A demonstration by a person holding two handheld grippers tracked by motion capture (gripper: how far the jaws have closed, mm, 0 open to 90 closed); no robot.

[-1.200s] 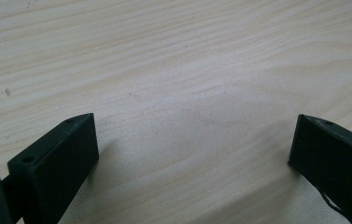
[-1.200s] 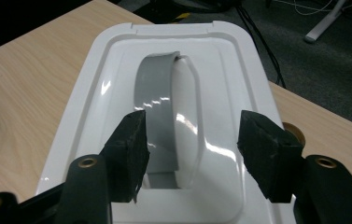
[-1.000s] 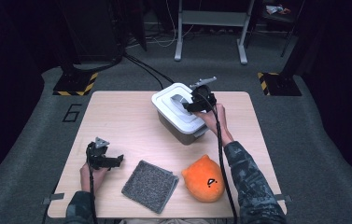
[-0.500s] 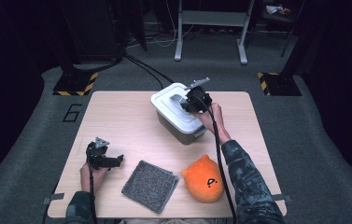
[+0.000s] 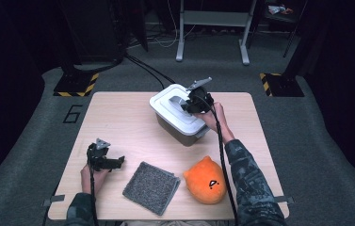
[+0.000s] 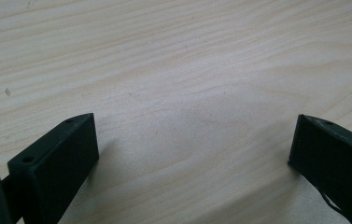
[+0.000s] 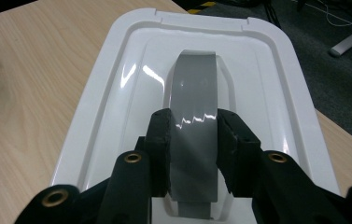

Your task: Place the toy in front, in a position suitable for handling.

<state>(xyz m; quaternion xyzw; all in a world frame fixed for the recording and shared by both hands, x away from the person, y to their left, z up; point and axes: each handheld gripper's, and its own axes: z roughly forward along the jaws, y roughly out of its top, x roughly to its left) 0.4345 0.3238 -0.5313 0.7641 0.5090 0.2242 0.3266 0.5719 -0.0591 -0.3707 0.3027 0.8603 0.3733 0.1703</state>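
The wooden table [image 5: 128, 122] carries a lidded box [image 5: 177, 115], grey mat [image 5: 150, 187] and orange plush [image 5: 206, 180].

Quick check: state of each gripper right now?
Left gripper: open, empty, above the table.
Right gripper: just closed, shut on the lid handle.

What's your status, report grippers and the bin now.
Right gripper clamped on grey handle of white lid, jaws just closed. Left gripper open, low over the table. Lid seated on bin. Nothing obstructing.
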